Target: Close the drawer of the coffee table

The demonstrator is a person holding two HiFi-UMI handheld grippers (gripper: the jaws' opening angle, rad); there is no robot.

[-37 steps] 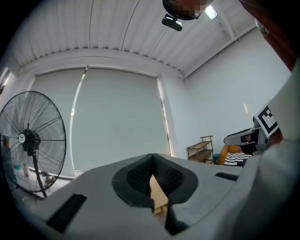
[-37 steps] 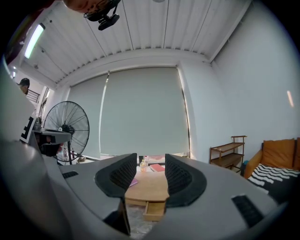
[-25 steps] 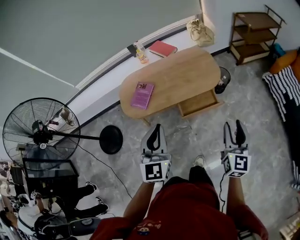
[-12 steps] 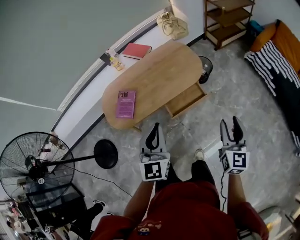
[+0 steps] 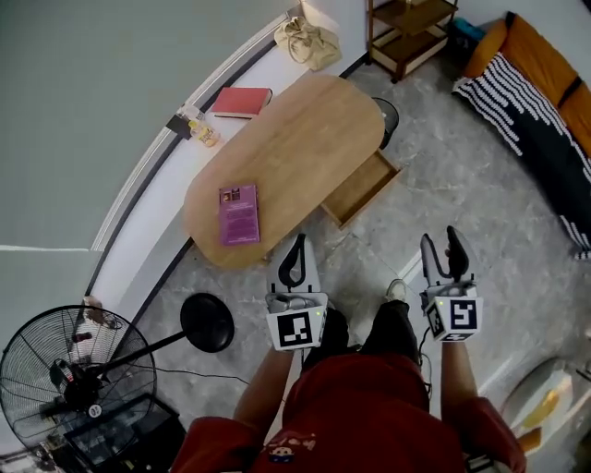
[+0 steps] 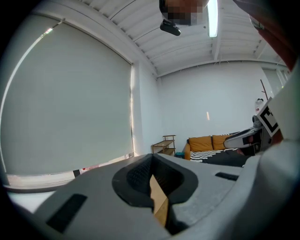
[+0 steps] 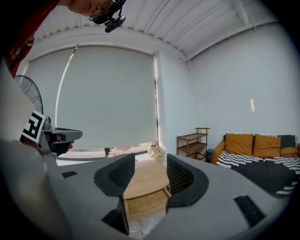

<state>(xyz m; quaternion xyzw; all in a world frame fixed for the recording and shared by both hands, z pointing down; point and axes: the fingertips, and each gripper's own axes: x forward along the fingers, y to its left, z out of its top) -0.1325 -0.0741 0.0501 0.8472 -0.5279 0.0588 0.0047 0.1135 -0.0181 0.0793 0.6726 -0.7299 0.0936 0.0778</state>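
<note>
The oval wooden coffee table (image 5: 295, 139) stands ahead of me on the grey floor. Its drawer (image 5: 360, 189) sticks out of the side that faces me, and it looks empty. My left gripper (image 5: 294, 261) hovers in the air just short of the table's near end, with its jaws together. My right gripper (image 5: 441, 251) hangs to the right of the drawer and well back from it. Its jaws have just been opening and nothing is between them. In the right gripper view the drawer front (image 7: 143, 200) shows between the open fingers (image 7: 119, 176).
A purple book (image 5: 239, 213) lies on the table. A red book (image 5: 242, 102) and a bag (image 5: 309, 42) sit on the window ledge. A standing fan (image 5: 78, 388) with a round base (image 5: 206, 322) is at the left, a wooden shelf (image 5: 411, 23) at the back and a sofa (image 5: 536, 102) at the right.
The table and drawer have come nearer and shifted left in the head view. Both grippers have moved forward towards the table. The right jaws stand slightly wider.
</note>
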